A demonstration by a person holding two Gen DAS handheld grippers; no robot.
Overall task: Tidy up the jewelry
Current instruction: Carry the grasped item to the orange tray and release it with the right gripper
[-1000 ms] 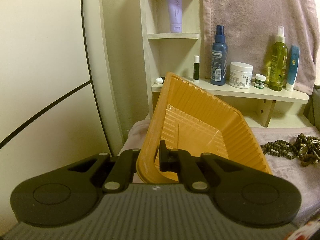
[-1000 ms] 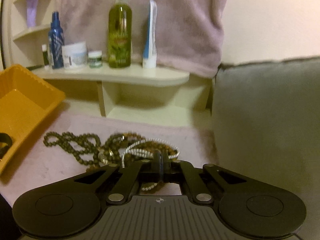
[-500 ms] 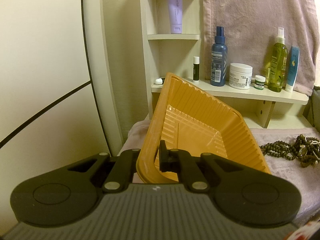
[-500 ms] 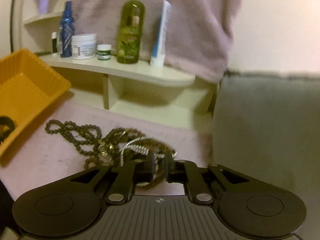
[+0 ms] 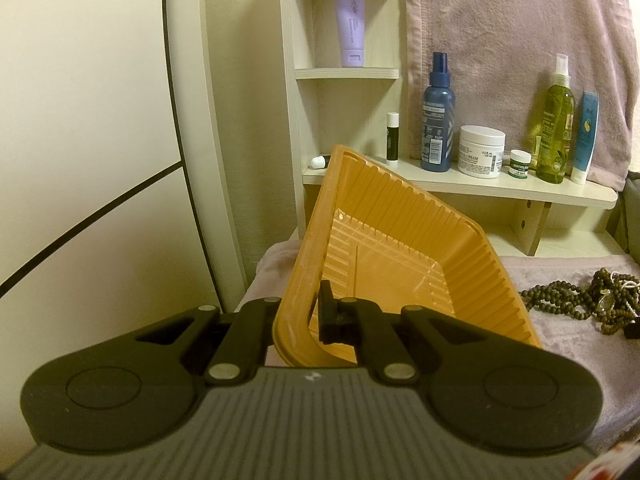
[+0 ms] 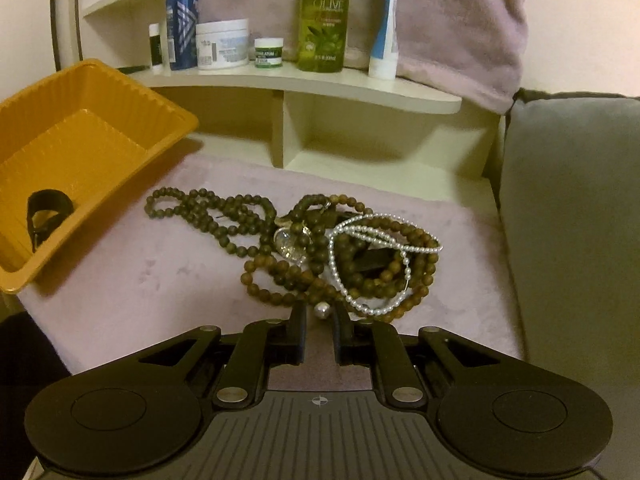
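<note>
My left gripper is shut on the near rim of an orange ribbed plastic tray, holding it tilted; the tray also shows at the left of the right wrist view. A tangled pile of brown bead necklaces with a white pearl strand lies on the pink cloth. It shows at the right edge of the left wrist view. My right gripper is open, just in front of the pile, with a single pearl between its fingertips. The left fingertip shows inside the tray.
A cream shelf behind holds a blue spray bottle, a white jar, a green bottle and a tube. A pink towel hangs behind. A grey cushion borders the right side.
My right gripper has opened and pulled back, so the bead pile now lies just ahead of its fingertips. The left gripper and tray have stayed still.
</note>
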